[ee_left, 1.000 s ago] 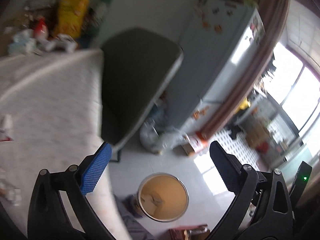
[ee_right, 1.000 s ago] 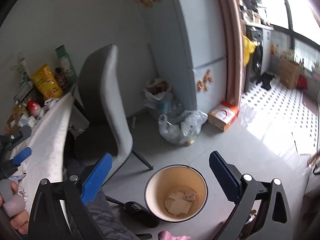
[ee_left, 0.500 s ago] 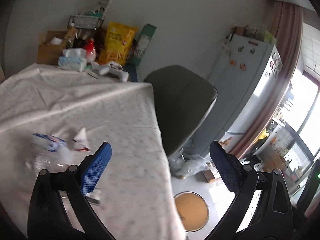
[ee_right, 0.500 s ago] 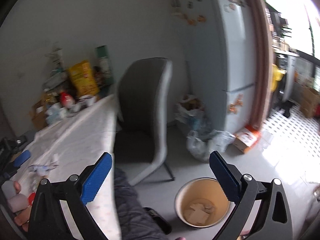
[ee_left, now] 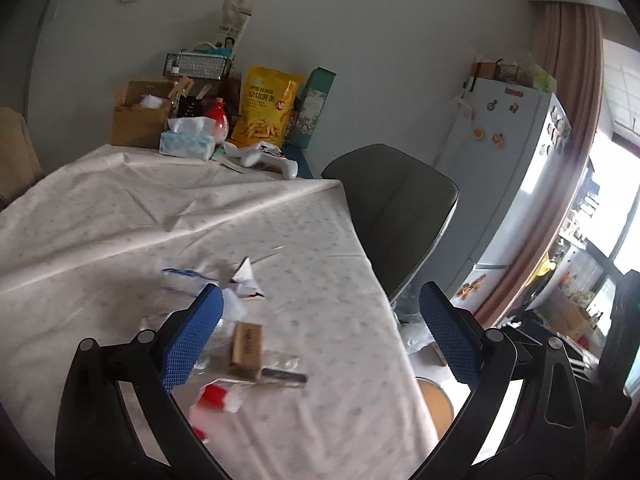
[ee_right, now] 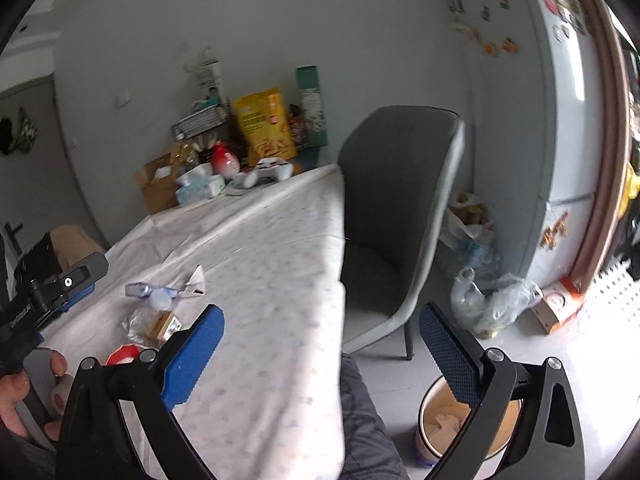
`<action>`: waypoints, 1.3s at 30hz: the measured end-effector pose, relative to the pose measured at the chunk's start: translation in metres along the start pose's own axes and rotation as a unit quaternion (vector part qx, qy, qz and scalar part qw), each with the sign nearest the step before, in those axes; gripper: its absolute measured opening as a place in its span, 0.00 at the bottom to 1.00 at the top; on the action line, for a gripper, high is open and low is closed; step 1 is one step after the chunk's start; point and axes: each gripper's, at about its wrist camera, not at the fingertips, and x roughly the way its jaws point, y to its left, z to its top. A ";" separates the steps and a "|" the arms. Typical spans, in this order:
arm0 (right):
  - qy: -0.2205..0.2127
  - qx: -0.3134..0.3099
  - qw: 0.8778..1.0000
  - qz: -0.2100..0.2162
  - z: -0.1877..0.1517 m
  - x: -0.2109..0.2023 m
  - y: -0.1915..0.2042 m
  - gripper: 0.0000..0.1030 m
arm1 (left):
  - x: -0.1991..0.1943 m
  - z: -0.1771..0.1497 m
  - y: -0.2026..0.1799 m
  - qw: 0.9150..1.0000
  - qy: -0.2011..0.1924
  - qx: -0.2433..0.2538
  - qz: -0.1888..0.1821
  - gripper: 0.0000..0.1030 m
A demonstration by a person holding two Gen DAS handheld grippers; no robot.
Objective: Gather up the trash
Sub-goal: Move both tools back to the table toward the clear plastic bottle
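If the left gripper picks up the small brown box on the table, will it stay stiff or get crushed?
The small brown box looks like thin cardboard, so probably light and slightly crushable. Its flat faces should suit the open left gripper. It lies on crinkled clear plastic, which might slide or drag along.

Desk under white dotted cloth, creased.

Near end, loose cluster: folded white paper scrap, blue-and-white crumpled wrapper, small tan cardboard box on clear plastic, dark flat bar just beside box, red-and-white packet.

Far end by wall: pale blue tissue box, brown open carton, yellow snack bag, white game controller.

Grey floor carries round tan bin, clear plastic bags, orange-and-white box.
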 end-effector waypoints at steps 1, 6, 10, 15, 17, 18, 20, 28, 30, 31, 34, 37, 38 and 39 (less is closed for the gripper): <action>-0.004 -0.007 1.000 0.000 -0.001 0.002 0.004 0.93 | -0.004 -0.002 0.004 1.000 -0.006 -0.002 0.002 0.94; -0.012 -0.015 0.999 0.031 -0.007 0.009 0.022 0.93 | -0.020 -0.012 0.020 1.000 -0.018 -0.007 0.018 0.94; -0.008 -0.014 0.998 0.059 -0.010 0.015 0.031 0.93 | -0.031 -0.018 0.031 0.999 -0.011 0.005 0.043 0.94; 0.012 -0.024 0.995 0.094 -0.014 0.024 0.042 0.93 | -0.042 -0.027 0.056 0.998 -0.003 -0.013 0.057 0.94; 0.029 -0.029 0.993 0.109 -0.017 0.030 0.048 0.93 | -0.045 -0.031 0.069 0.997 -0.003 -0.027 0.066 0.94; 0.037 -0.031 0.992 0.117 -0.018 0.033 0.051 0.93 | -0.048 -0.034 0.076 0.997 -0.005 -0.032 0.068 0.94; 0.050 -0.037 0.990 0.126 -0.022 0.037 0.055 0.93 | -0.050 -0.037 0.084 0.996 -0.003 -0.035 0.076 0.94; 0.101 -0.061 0.982 0.147 -0.038 0.059 0.078 0.86 | -0.040 -0.058 0.122 0.993 0.043 -0.066 0.084 0.87; 0.109 -0.064 0.981 0.145 -0.041 0.063 0.080 0.81 | -0.034 -0.060 0.123 0.993 0.051 -0.070 0.077 0.84; 0.112 -0.067 0.981 0.141 -0.043 0.065 0.081 0.79 | -0.029 -0.062 0.122 0.993 0.059 -0.069 0.072 0.83; 0.121 -0.067 0.980 0.143 -0.046 0.069 0.080 0.75 | -0.019 -0.064 0.114 0.994 0.073 -0.059 0.052 0.79; 0.131 -0.060 0.979 0.146 -0.047 0.074 0.076 0.72 | -0.008 -0.067 0.105 0.994 0.087 -0.052 0.041 0.78; 0.134 -0.058 0.978 0.147 -0.047 0.075 0.075 0.71 | -0.003 -0.068 0.103 0.993 0.095 -0.050 0.040 0.75; 0.135 -0.057 0.978 0.147 -0.047 0.076 0.074 0.70 | 0.001 -0.069 0.102 0.993 0.102 -0.048 0.042 0.70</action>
